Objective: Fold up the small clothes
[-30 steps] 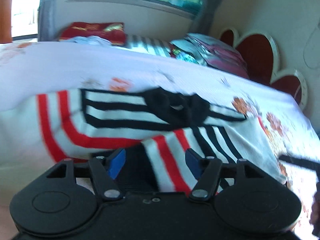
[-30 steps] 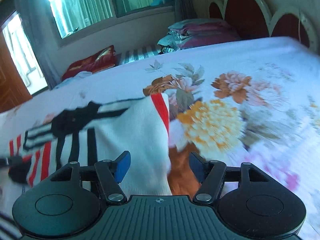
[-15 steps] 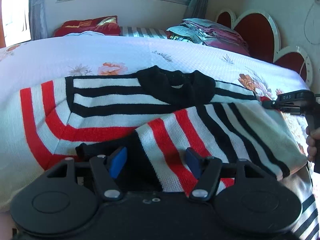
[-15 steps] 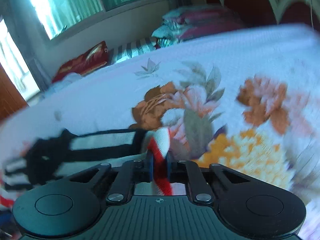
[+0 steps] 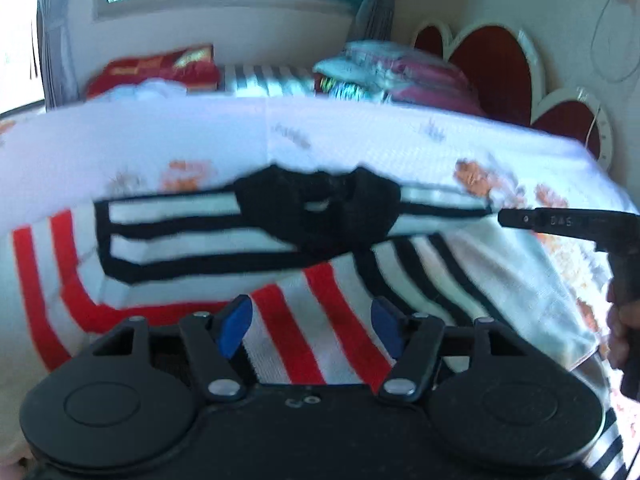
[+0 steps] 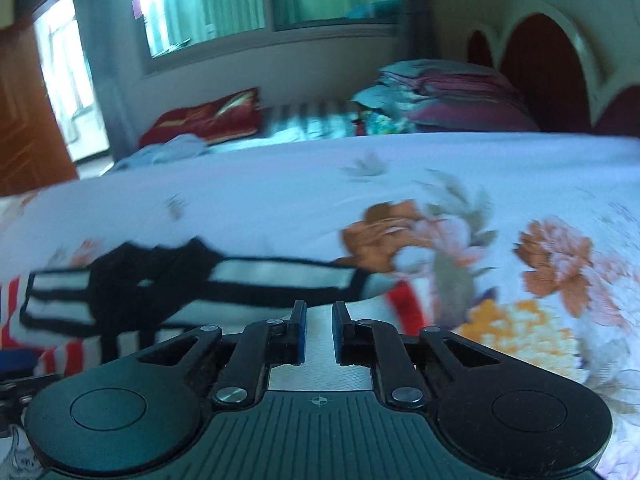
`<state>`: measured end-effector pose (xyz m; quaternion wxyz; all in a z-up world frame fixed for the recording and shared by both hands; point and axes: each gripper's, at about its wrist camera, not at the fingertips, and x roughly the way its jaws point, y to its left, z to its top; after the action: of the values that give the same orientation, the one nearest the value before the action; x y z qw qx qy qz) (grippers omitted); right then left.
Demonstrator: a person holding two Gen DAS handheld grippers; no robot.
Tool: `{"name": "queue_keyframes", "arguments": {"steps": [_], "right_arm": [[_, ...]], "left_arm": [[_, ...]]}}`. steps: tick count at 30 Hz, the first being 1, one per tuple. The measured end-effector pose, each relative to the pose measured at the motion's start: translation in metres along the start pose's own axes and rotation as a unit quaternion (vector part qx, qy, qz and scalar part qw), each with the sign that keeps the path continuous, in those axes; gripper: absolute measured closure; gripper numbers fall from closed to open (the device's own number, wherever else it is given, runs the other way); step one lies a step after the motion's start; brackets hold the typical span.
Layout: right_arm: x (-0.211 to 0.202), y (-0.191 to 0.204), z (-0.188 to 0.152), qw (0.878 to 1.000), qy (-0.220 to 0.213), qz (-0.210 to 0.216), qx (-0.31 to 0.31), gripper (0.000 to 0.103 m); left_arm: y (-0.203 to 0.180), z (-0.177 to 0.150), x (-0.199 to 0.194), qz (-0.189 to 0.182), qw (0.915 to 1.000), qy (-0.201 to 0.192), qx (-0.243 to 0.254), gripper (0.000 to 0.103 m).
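Observation:
A small knit sweater (image 5: 192, 240) with red, white and black stripes and a black collar lies on the flowered bedsheet (image 5: 280, 136). One sleeve is folded across its front. My left gripper (image 5: 312, 320) is open, its blue pads over the red-striped folded sleeve, holding nothing. My right gripper (image 6: 319, 330) is nearly shut, with white sweater fabric (image 6: 280, 276) between its jaws at the right shoulder. The right gripper also shows in the left wrist view (image 5: 560, 222) at the sweater's right edge.
Pillows and folded bedding (image 5: 392, 76) are stacked at the head of the bed by the red and white headboard (image 5: 496, 64). A red cushion (image 5: 160, 68) lies under the window. A door (image 6: 24, 120) stands at far left.
The right gripper closed on the sweater's right edge a half second ago and now holds it further left. The left gripper stayed open and moved slightly forward over the folded sleeve.

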<state>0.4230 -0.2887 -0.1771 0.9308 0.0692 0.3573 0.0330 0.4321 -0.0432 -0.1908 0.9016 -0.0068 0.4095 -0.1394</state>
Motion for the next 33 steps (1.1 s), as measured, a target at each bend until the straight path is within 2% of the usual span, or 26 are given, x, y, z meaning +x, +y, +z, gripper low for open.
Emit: {"name": "queue_keyframes", "arguments": {"steps": [1, 4, 7, 10, 13, 16, 18, 20, 24, 29, 33], "right_arm": [[0.004, 0.006, -0.003, 1.000, 0.007, -0.001, -0.011, 0.091], [0.020, 0.005, -0.014, 0.999, 0.025, -0.026, -0.032, 0.091], [0.017, -0.003, -0.014, 0.999, 0.025, -0.024, -0.006, 0.091], [-0.001, 0.008, -0.013, 1.000, 0.017, 0.007, 0.004, 0.091], [-0.013, 0.037, -0.023, 0.999, 0.013, 0.031, -0.034, 0.091], [-0.006, 0.059, -0.043, 0.995, 0.033, 0.024, -0.087, 0.091], [-0.003, 0.055, -0.049, 0.997, 0.034, 0.024, -0.070, 0.091], [-0.009, 0.054, -0.044, 0.998, 0.041, 0.034, -0.046, 0.091], [-0.023, 0.074, -0.049, 0.995, 0.036, 0.075, -0.051, 0.090], [-0.018, 0.098, -0.065, 0.993, 0.042, 0.062, -0.093, 0.089], [-0.029, 0.106, -0.060, 0.992, 0.029, 0.099, -0.077, 0.088]], "left_arm": [[0.004, -0.002, 0.007, 0.006, 0.9999, 0.013, -0.004, 0.038], [0.013, -0.009, 0.007, 0.003, 1.0000, 0.002, 0.009, 0.037], [0.017, -0.008, 0.003, 0.004, 1.0000, 0.009, 0.000, 0.037], [0.015, -0.007, -0.003, 0.018, 0.9997, 0.009, -0.012, 0.038], [0.016, -0.013, -0.008, 0.028, 0.9995, 0.007, -0.016, 0.037], [0.023, -0.023, -0.013, 0.033, 0.9991, 0.002, -0.028, 0.035], [0.024, -0.022, -0.016, 0.040, 0.9989, 0.008, -0.023, 0.035], [0.026, -0.020, -0.023, 0.043, 0.9984, 0.010, -0.036, 0.037], [0.038, -0.025, -0.035, 0.058, 0.9961, 0.008, -0.066, 0.037], [0.060, -0.034, -0.059, 0.080, 0.9907, 0.017, -0.109, 0.036], [0.082, -0.044, -0.087, 0.104, 0.9846, 0.002, -0.140, 0.032]]}}
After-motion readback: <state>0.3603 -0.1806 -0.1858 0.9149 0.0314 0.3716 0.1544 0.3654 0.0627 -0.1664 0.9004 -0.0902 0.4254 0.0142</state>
